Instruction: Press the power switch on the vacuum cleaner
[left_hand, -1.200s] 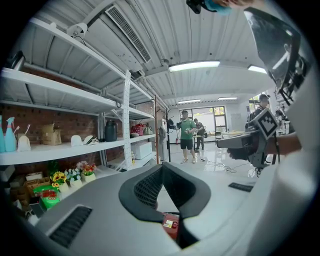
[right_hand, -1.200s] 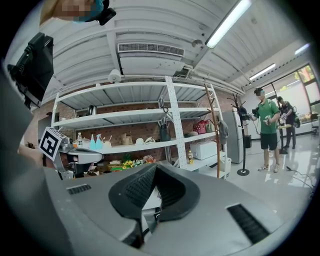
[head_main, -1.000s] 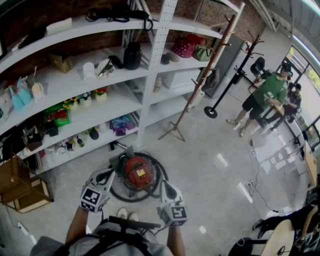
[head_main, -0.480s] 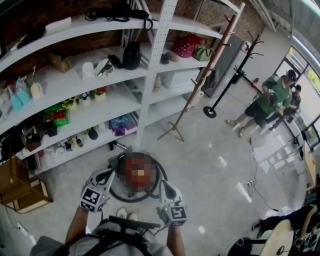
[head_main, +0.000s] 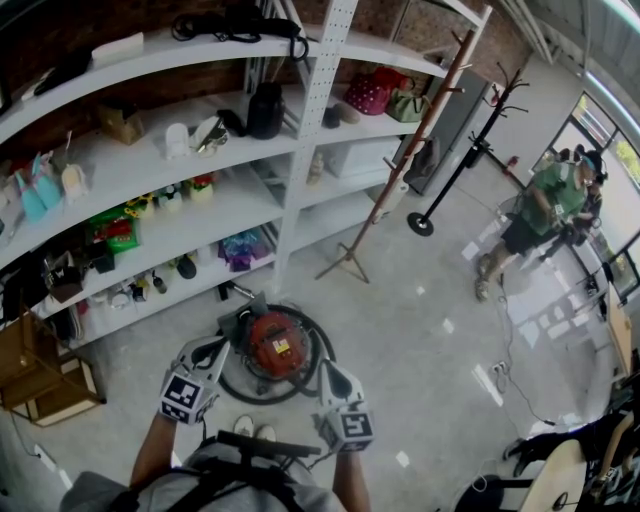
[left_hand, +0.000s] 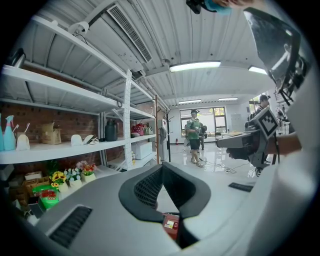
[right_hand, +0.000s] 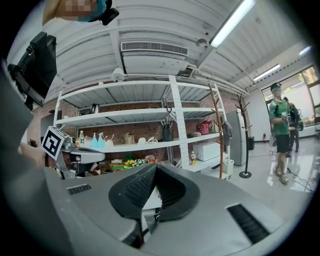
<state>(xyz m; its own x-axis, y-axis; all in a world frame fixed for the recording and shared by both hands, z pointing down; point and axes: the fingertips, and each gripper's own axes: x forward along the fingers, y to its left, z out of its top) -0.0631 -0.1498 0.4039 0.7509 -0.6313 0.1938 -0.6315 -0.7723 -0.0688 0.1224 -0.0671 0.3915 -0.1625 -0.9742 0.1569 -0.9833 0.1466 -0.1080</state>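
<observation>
A round red vacuum cleaner (head_main: 275, 345) sits on the floor in front of the white shelving, ringed by its black hose (head_main: 318, 352). In the head view my left gripper (head_main: 214, 350) hangs just left of it and my right gripper (head_main: 329, 373) just right of it, both above the floor and apart from it. Each one has its jaws closed tip to tip and holds nothing. In the left gripper view the left gripper (left_hand: 162, 169) shows a bit of the red vacuum cleaner (left_hand: 171, 225) through the slit below its pads. The right gripper (right_hand: 155, 169) faces the shelves.
Long white shelves (head_main: 200, 215) full of small goods run along the back. A leaning wooden coat stand (head_main: 385, 195) and a black one (head_main: 460, 165) stand to the right. A wooden crate (head_main: 45, 385) is at left. A person in green (head_main: 535, 215) is far right, with cables (head_main: 505, 375) on the floor.
Both grippers and the vacuum cleaner hold their places. The person in green at far right has shifted a little further right.
</observation>
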